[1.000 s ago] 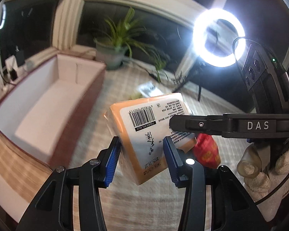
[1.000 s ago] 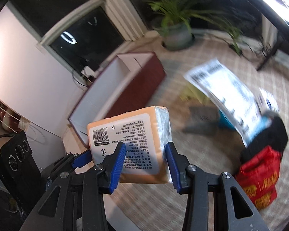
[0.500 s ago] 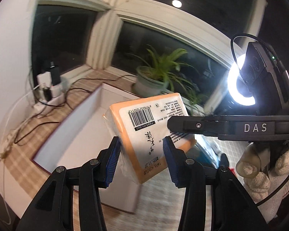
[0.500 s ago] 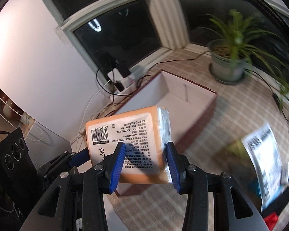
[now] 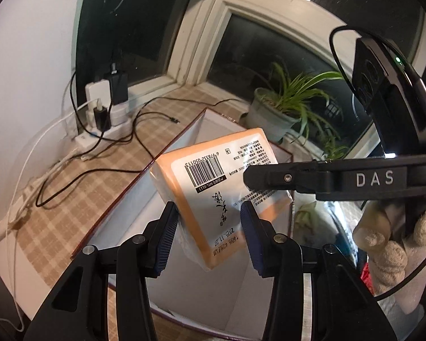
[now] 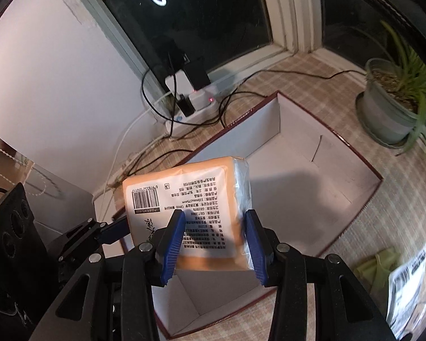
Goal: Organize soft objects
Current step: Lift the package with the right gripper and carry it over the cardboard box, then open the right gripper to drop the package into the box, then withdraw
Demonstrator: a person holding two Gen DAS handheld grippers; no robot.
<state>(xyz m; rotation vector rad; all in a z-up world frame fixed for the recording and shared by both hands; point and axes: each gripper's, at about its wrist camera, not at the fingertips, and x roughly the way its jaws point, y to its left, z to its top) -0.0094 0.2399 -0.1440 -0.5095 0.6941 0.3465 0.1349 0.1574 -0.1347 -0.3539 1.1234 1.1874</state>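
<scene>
You are looking at a potted plant (image 6: 394, 108) sitting on the checked mat (image 6: 312, 76) by the window (image 5: 133, 31); left of the plant, a white power strip (image 6: 190, 113) is lying under the window, black cables (image 5: 113, 142) trailing away from it

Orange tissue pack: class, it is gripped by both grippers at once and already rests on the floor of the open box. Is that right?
Not quite. Both the left gripper and right gripper grip the orange tissue pack, but the right wrist view shows it held in the air above the open box, not resting on its floor.
</scene>
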